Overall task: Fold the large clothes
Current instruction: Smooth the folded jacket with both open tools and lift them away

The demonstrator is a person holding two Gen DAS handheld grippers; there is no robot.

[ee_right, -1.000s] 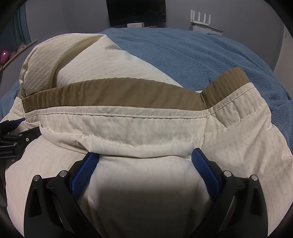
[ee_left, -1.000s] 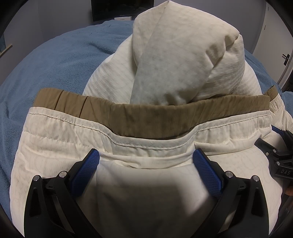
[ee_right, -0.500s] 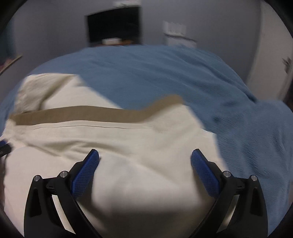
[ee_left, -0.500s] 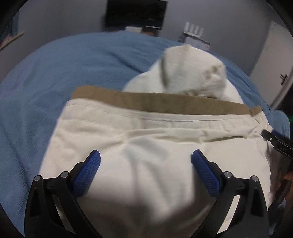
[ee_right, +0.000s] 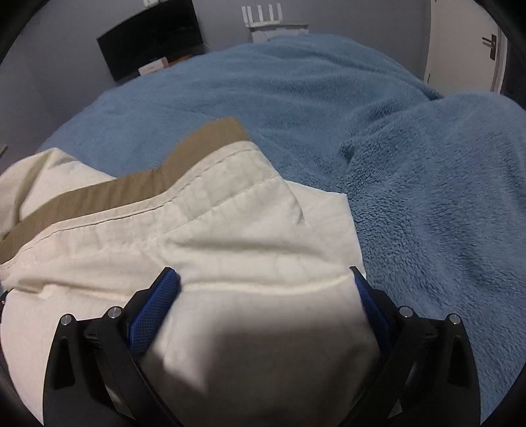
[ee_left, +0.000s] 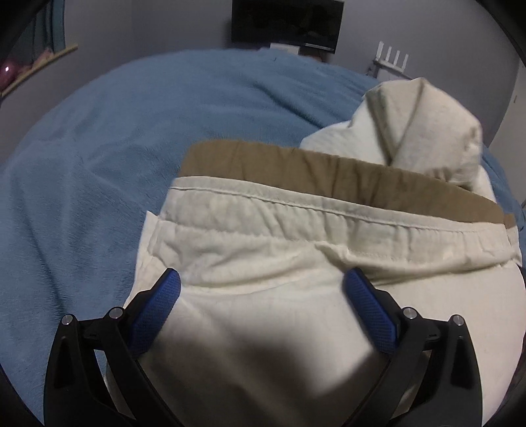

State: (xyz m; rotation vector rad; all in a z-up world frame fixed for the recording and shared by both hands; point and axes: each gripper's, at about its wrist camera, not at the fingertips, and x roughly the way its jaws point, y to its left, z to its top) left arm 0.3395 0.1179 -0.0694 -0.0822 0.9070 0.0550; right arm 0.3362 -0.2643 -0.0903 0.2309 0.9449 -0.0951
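**Left wrist view: both tools spread wide over a cream garment on the bed**

Left wrist view shows the left tool [ee_left: 261,289] at the bottom of the frame with its blue pads [ee_left: 154,308] far apart, cream cloth lying between them without being pinched. The cream garment [ee_left: 296,249] fills the lower centre and right of the frame. A tan band [ee_left: 328,170] runs across its upper edge, with a stitched, gathered hem just below it. Behind the band, in the upper right, a bunched cream part of the garment [ee_left: 424,128] rises up. The blue fleece blanket [ee_left: 98,157] of the bed covers the left and upper part of the frame. A dark screen [ee_left: 286,23] hangs on the grey wall at the top.

In the right wrist view the right tool [ee_right: 263,289] also stands apart, with cloth spanning the gap between its pads [ee_right: 153,312]. The garment [ee_right: 197,236] takes the lower left and centre here, its tan band [ee_right: 131,184] slanting up toward the middle. The blanket [ee_right: 427,197] lies crumpled at the right, touching the garment's edge. A white door [ee_right: 460,46] sits at the upper right.
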